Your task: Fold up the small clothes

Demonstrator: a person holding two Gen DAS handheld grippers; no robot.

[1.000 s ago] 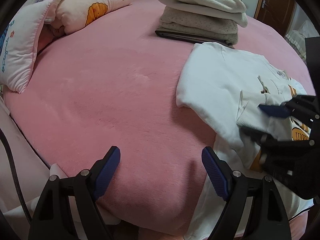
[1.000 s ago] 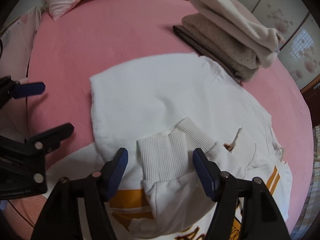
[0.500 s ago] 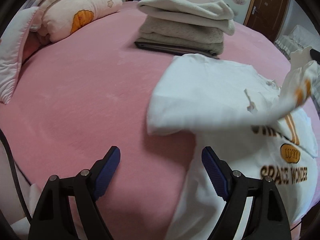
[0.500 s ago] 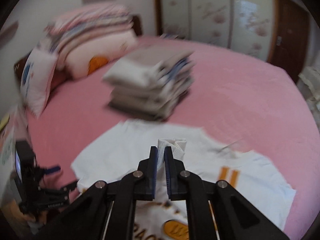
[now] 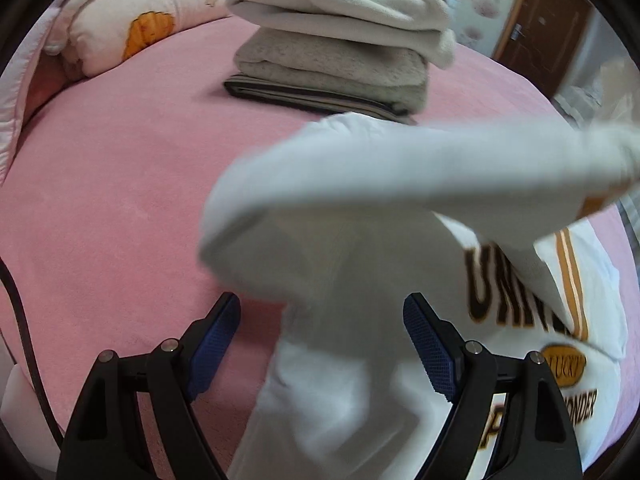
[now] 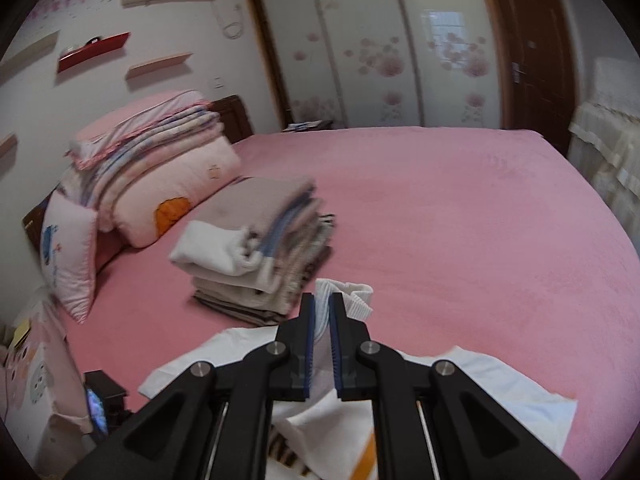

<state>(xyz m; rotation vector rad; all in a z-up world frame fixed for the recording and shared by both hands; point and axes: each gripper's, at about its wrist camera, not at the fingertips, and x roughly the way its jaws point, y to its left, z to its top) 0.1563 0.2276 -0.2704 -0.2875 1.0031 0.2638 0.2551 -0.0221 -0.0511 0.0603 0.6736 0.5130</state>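
A white sweatshirt with brown letters and orange stripes lies on the pink bed. Its sleeve stretches, blurred, up and to the right across the left wrist view. My right gripper is shut on the sleeve's ribbed cuff and holds it up above the sweatshirt body. My left gripper stands open low over the garment's left edge, with white cloth lying below and between its blue pads, which do not press on it.
A stack of folded beige and grey clothes sits on the bed beyond the sweatshirt. Pink pillows and quilts pile at the head of the bed. Bare pink bedspread spreads to the right. Wardrobe doors stand behind.
My right gripper shut on the cuff and lifted it high, pulling the sleeve off the body. My left gripper moved right, over the garment's edge, still open.
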